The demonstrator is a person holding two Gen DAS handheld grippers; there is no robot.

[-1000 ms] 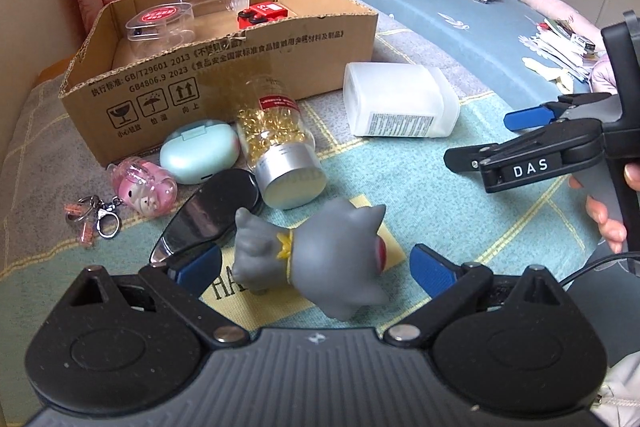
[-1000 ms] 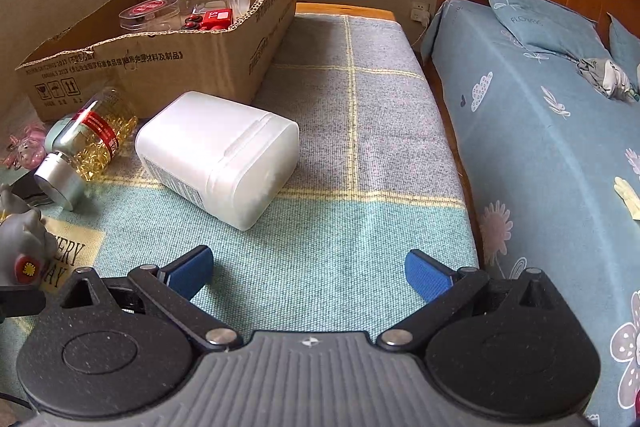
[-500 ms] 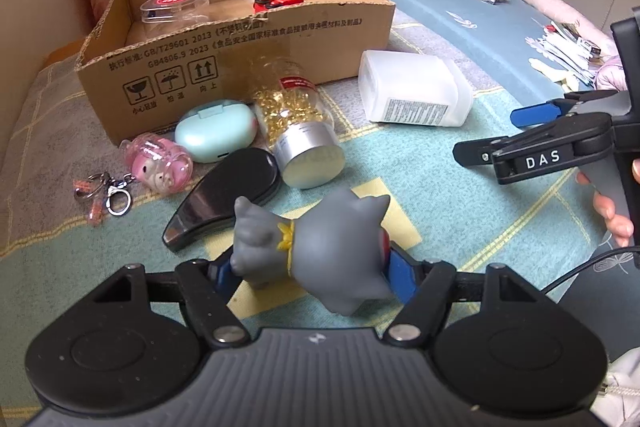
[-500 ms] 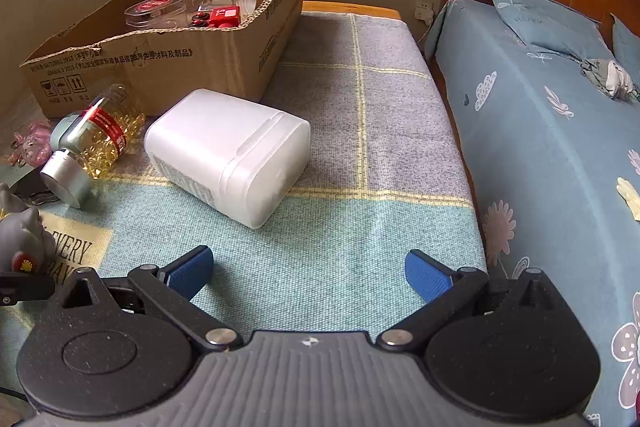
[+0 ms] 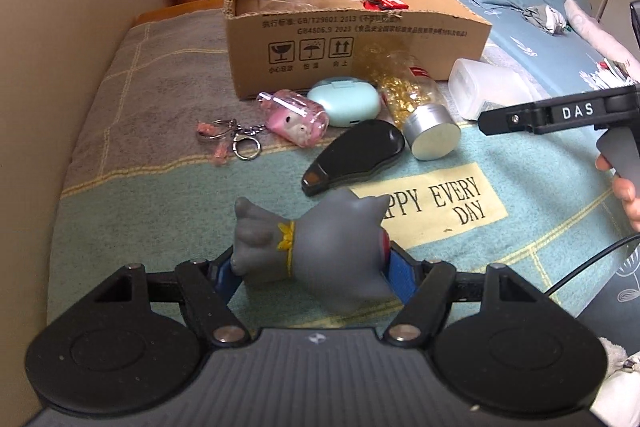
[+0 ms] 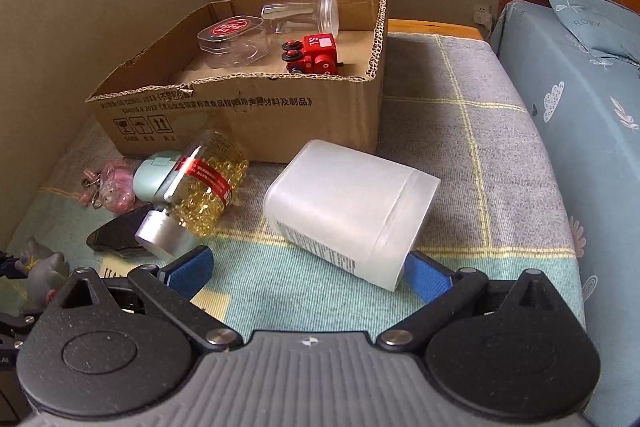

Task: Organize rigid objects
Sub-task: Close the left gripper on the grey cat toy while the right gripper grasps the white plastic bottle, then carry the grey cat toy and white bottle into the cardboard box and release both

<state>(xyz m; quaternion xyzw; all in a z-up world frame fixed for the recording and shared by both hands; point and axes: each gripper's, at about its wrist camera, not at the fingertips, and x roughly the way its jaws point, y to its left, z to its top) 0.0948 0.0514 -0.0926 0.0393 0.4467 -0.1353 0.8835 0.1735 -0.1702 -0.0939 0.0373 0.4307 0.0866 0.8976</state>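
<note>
My left gripper (image 5: 316, 273) is shut on a grey cat-like toy figure (image 5: 320, 251) and holds it above the blanket; the toy also shows at the left edge of the right wrist view (image 6: 44, 271). My right gripper (image 6: 308, 271) is open, its fingers either side of the near end of a white plastic jar (image 6: 352, 211) lying on its side. A cardboard box (image 5: 360, 39) at the back holds clear plastic containers (image 6: 236, 39) and a red toy train (image 6: 316, 53).
In front of the box lie a capsule bottle with silver cap (image 5: 416, 103), a mint case (image 5: 344, 101), a pink keychain charm (image 5: 292, 117), a black glasses case (image 5: 352, 157). A wall runs along the left, a bed with blue sheets (image 6: 580, 115) on the right.
My left gripper closed on the grey toy and lifted it up off the blanket. My right gripper moved forward until its open fingers reached the white jar.
</note>
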